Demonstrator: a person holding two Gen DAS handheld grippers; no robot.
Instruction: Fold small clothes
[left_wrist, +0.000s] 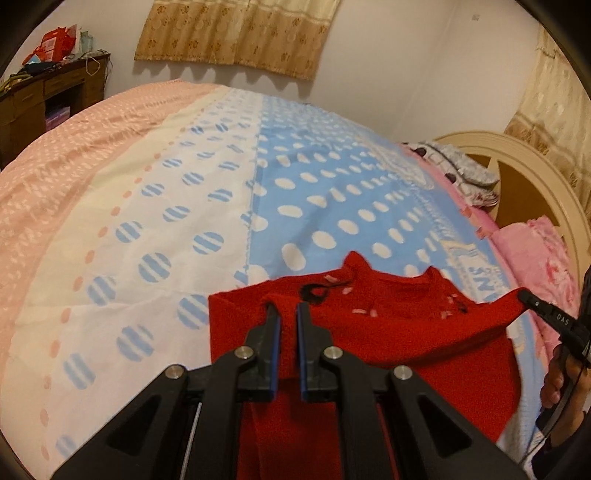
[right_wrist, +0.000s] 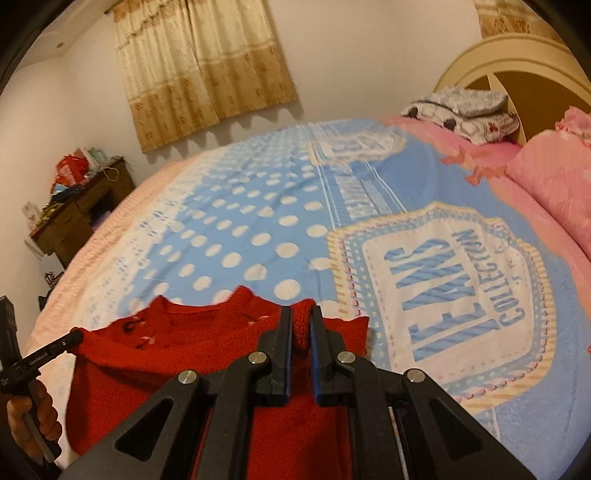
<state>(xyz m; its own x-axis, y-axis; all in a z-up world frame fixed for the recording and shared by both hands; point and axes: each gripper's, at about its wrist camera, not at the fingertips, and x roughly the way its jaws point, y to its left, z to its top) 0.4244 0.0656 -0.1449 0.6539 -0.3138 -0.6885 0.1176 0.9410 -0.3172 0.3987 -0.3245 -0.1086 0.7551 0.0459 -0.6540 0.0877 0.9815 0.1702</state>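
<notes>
Red knitted sweater (left_wrist: 406, 343), small, held up by 2 grippers above the near edge of a bed, hanging between them with the neck opening uppermost and slack. Pinched at 1 shoulder by the left gripper (left_wrist: 289, 309), jaws closed tight on a fold of the knit, only a narrow strip of red showing between the blue pads. Pinched at the other shoulder by the right gripper (right_wrist: 300, 314), jaws likewise closed on a bunched roll of the fabric. Seen from the left wrist view: right gripper's black fingertip clamped on the far shoulder, with part of a hand (left_wrist: 561, 384) on its handle. Seen from the right wrist view: left gripper at the left edge, a hand (right_wrist: 33, 421) wrapped round its grip. Small pale and dark stitched marks near the collar. Beneath, a bedspread (right_wrist: 258, 221) in blue with white dots, a pink band to one side, a large printed label patch (right_wrist: 443, 288). Pink pillows (right_wrist: 554, 177) and a folded patterned blanket (right_wrist: 465, 110) by the cream headboard (right_wrist: 509, 55). Beige curtain (right_wrist: 199, 74) on the far wall; dark wooden desk (right_wrist: 85, 210), cluttered on top.
</notes>
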